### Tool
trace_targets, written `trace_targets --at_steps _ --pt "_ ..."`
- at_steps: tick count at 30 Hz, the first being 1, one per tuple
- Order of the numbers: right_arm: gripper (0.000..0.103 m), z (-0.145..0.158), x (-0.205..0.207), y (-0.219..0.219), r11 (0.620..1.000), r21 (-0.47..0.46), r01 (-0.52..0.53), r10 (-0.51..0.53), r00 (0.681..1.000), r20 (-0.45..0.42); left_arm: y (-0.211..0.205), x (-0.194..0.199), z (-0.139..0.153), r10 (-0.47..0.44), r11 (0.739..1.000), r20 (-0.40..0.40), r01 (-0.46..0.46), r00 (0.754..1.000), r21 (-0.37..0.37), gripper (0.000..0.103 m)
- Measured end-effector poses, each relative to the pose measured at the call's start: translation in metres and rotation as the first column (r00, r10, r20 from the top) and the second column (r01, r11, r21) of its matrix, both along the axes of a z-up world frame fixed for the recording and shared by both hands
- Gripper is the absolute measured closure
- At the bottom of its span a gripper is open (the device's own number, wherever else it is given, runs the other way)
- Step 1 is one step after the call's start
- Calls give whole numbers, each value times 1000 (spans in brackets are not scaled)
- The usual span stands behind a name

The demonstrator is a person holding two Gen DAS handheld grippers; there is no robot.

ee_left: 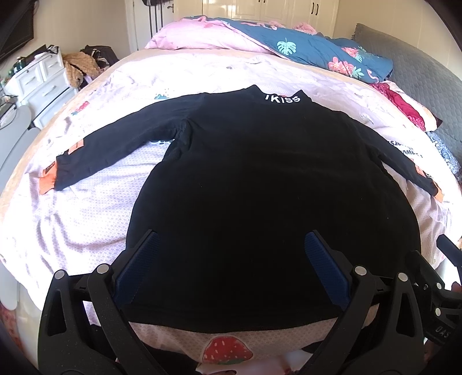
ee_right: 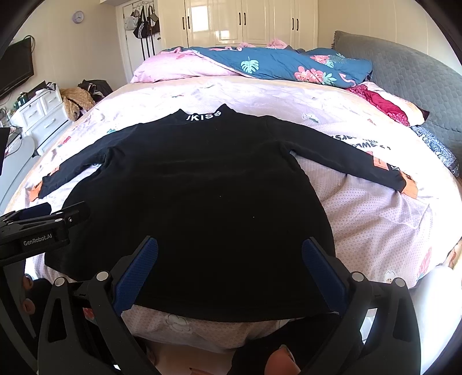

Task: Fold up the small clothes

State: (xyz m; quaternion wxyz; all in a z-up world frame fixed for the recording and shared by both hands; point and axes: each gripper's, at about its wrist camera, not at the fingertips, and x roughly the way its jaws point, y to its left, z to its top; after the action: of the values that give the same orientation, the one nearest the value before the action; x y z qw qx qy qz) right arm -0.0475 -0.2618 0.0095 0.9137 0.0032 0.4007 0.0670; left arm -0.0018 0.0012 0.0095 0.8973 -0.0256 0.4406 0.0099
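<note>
The left gripper (ee_left: 232,239) hangs with its two blue-padded fingers (ee_left: 138,265) spread wide over the lower part of a black long-sleeved top (ee_left: 260,173), holding nothing, and the right gripper (ee_right: 230,245) stands the same way, its blue pads (ee_right: 323,274) parted and bare above the hem. Whether either pair of fingers touches the fabric cannot be told from these views. The top lies flat on the bed (ee_right: 375,219), hem toward the cameras and collar away, with white lettering on the collar (ee_left: 283,98) and both sleeves stretched out to the sides. The left sleeve (ee_left: 115,147) ends in an orange cuff near the bed's left edge, and the right sleeve (ee_right: 346,155) ends in an orange cuff too, with an orange patch just above it. The sheet under the garment is pale pink with small printed figures, among them a strawberry (ee_left: 226,352) just below the hem. Beyond the collar, a blue floral quilt (ee_right: 288,65) is bunched along the far side of the bed, beside a pink pillow (ee_right: 173,67). A grey quilted headboard (ee_right: 410,78) rises at the right, a white chest of drawers (ee_right: 43,112) stands at the left, and cream wardrobe doors (ee_right: 245,20) line the far wall.
</note>
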Motion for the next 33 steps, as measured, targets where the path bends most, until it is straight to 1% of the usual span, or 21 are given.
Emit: trace_targets --at_steps 10,17,22,26,29,33 --pt "4 -1 5 0 1000 7 -1 1 1000 -4 1 3 1 4 1000 -1 -4 1000 4 8" --pt "4 0 16 -3 1000 23 5 -5 1000 -8 0 14 2 5 1000 -6 -5 1000 1 8" --pt "4 4 29 -9 999 37 28 -28 1000 -8 -4 25 2 0 1000 -15 0 1000 -4 8" --pt "4 8 46 -18 996 53 66 -65 998 -14 -9 38 3 -1 1000 -19 1 1000 2 8" --pt "4 9 58 -26 994 72 87 -85 996 -26 -11 47 4 -4 1000 -25 4 1000 -7 8" --pt "4 9 74 -33 990 74 116 -113 993 -39 -16 61 8 -3 1000 -30 3 1000 -17 8"
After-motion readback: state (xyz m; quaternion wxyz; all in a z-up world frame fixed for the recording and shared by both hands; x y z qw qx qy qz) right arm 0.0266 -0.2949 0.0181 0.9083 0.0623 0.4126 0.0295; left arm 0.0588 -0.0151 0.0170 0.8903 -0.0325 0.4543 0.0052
